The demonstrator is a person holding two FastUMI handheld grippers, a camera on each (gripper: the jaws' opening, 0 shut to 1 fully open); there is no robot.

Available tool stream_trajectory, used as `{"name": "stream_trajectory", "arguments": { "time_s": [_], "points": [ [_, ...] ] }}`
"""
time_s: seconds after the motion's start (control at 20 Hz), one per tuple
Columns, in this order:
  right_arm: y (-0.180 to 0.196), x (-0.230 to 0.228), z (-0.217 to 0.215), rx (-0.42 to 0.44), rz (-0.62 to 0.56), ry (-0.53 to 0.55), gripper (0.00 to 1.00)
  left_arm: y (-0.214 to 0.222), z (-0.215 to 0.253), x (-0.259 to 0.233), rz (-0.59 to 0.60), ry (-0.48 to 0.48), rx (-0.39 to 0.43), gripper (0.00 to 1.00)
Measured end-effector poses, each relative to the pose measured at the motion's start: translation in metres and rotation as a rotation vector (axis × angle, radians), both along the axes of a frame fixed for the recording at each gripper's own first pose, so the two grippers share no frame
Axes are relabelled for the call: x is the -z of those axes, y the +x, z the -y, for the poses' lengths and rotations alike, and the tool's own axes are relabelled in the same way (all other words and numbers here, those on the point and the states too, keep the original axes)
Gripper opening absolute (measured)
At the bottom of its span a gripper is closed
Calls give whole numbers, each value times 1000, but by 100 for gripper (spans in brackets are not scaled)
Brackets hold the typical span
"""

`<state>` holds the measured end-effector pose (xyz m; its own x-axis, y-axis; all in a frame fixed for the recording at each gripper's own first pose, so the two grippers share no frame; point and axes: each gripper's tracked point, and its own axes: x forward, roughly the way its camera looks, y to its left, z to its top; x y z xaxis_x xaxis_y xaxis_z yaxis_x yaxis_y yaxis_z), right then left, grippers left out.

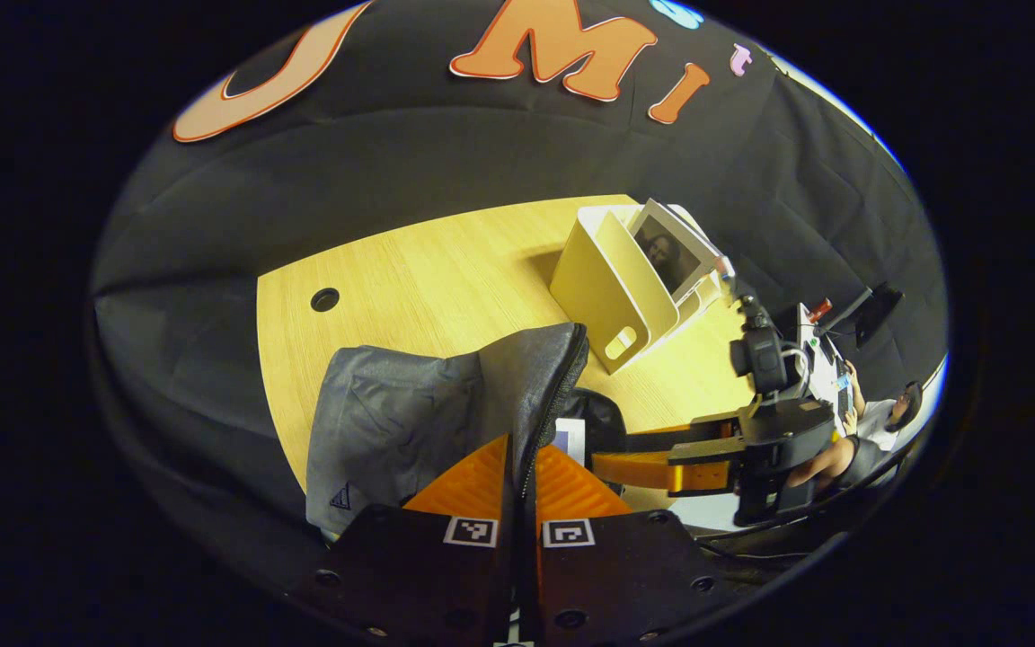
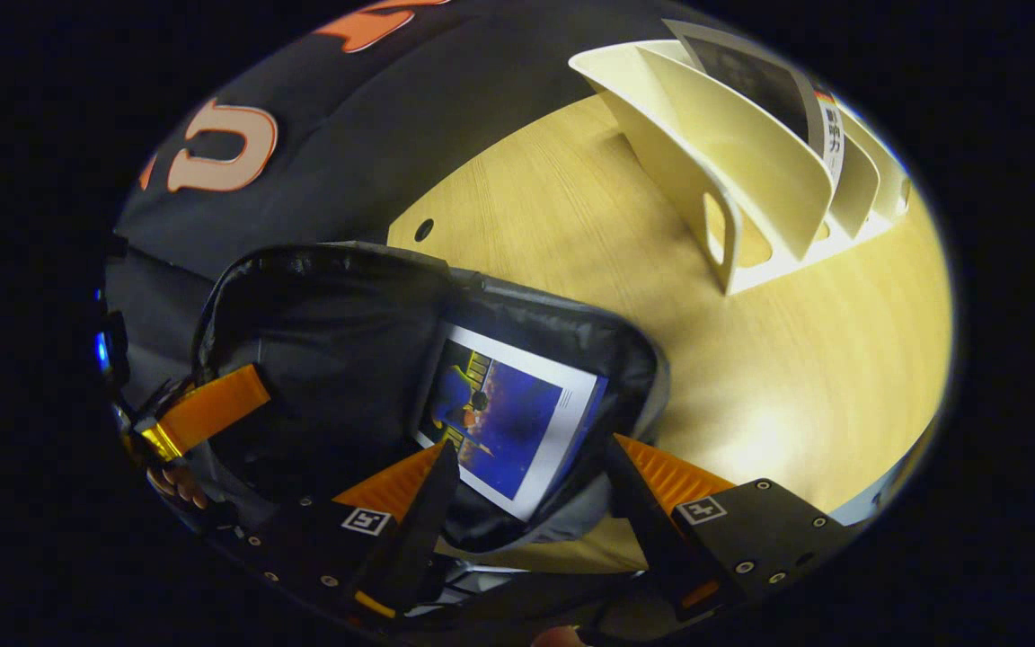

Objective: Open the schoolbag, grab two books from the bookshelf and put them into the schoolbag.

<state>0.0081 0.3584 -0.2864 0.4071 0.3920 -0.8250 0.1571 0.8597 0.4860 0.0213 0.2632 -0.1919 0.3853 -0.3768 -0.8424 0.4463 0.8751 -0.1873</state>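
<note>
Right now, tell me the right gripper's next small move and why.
Probably lift the open right gripper away toward the bookshelf. One book already lies inside the schoolbag, the left gripper pinches its flap open, and a second book waits.

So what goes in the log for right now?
left gripper: shut on bag edge | right gripper: open over bag | book: in bag | shelf: one book left
</note>
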Motion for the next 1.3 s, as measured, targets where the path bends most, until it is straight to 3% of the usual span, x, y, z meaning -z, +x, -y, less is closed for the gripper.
{"name": "stream_trajectory", "arguments": {
  "time_s": [0.6,1.05,1.3],
  "points": [
    [14,-69,182,-104,-5,-315,99,-5,8,17,-31,18,-76,5],
    [53,-118,234,-161,-17,-304,99,-4,11,25,-59,18,-141,5],
    [83,-122,277,-204,-63,-382,97,-11,16,34,-83,11,-198,5]
  ]
}}
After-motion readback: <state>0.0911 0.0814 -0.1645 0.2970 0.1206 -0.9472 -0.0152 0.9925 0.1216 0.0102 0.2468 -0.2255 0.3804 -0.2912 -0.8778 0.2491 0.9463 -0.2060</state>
